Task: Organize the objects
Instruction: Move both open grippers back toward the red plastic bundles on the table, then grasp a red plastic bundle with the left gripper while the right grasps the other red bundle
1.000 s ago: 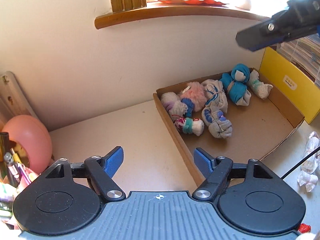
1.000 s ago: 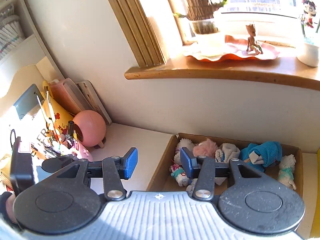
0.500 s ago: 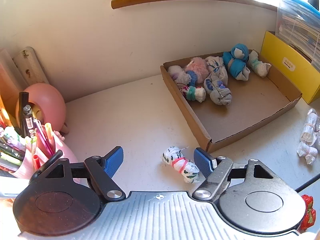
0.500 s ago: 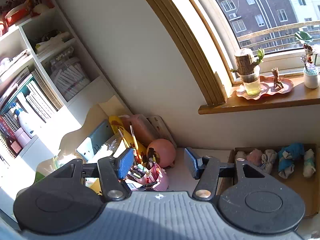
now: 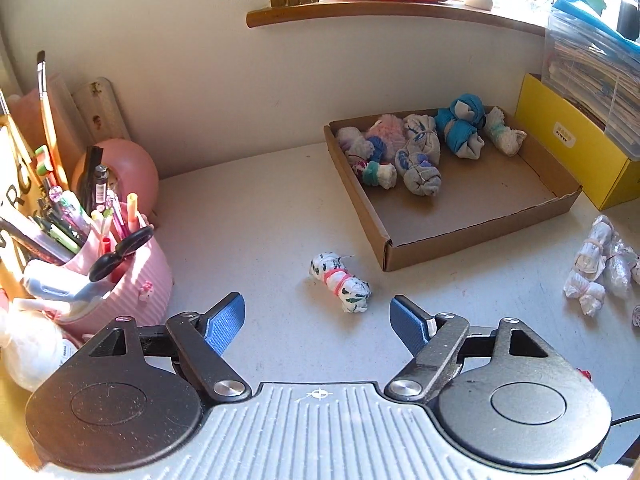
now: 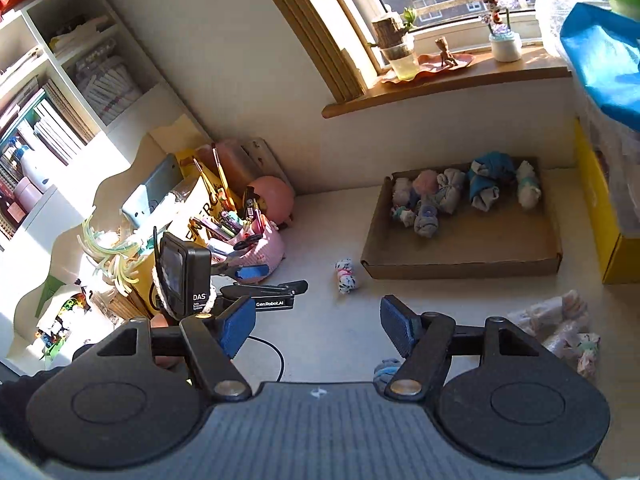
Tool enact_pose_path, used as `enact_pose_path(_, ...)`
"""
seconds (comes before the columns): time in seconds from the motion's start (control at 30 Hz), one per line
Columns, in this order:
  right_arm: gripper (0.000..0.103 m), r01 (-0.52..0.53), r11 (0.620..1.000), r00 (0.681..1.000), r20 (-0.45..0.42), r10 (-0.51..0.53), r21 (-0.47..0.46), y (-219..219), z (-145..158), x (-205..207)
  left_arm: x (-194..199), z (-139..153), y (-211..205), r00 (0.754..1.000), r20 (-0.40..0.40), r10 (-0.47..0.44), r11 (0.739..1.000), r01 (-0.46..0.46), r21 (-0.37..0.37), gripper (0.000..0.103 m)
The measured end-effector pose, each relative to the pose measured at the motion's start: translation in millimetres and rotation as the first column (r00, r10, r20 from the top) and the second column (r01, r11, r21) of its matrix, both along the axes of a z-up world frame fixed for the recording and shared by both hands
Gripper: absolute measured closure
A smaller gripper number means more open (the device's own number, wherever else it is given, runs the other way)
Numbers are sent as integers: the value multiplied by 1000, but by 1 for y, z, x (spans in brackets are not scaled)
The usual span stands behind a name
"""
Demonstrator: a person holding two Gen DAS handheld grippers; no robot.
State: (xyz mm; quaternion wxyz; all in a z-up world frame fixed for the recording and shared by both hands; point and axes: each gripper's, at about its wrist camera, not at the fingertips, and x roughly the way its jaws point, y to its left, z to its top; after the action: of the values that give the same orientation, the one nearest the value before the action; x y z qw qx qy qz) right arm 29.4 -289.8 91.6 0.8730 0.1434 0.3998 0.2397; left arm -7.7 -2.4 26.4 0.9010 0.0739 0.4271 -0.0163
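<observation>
Both grippers gape empty – left gripper [image 5: 318, 318] nearest the spotted sock roll [image 5: 340, 282] on the counter [image 5: 260, 216] – right gripper [image 6: 318, 326] having just widened; a skewed pinch could catch only its loose end or nudge it away

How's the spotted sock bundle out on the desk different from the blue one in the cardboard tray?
The spotted sock bundle is white with dark spots and a pink band; the blue sock bundle is teal and grey. The spotted one lies alone on the desk; the blue one sits among others inside the cardboard tray. Both are rolled-up socks.
</observation>
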Motion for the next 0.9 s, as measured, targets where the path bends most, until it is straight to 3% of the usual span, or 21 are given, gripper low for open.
enact_pose_path(0.1,28,-18,993,1000,-1,18,-117,8,-34,-9,-7,-7,-7,1000,-23,-7,1000,8,18,17)
enact_pose_path(0.23,28,-64,949,998,-45,53,-310,34,-102,-2,-10,-26,-14,998,-70,7,1000,-6,8,17)
enact_pose_path(0.33,36,-92,942,989,-138,49,-322,38,-138,2,-22,-39,-25,992,-121,-35,997,26,-75,17)
enact_pose_path(0.47,31,-65,966,980,-200,13,-252,26,-141,-16,-54,-48,-52,979,-152,-134,988,120,-99,17)
enact_pose_path(0.6,30,-69,953,990,-135,30,-295,27,-142,-17,-78,-56,-79,963,-146,-225,972,211,-103,16)
enact_pose_path(0.67,29,-113,937,993,-73,94,-331,36,-153,-8,-82,-62,-88,957,-154,-244,965,223,-141,16)
enact_pose_path(0.77,30,-193,905,980,-26,198,-379,52,-166,6,-83,-70,-102,954,-152,-257,962,237,-133,14)
enact_pose_path(0.9,31,-275,855,956,-27,293,-439,71,-183,22,-74,-86,-112,949,-186,-253,964,232,-130,18)
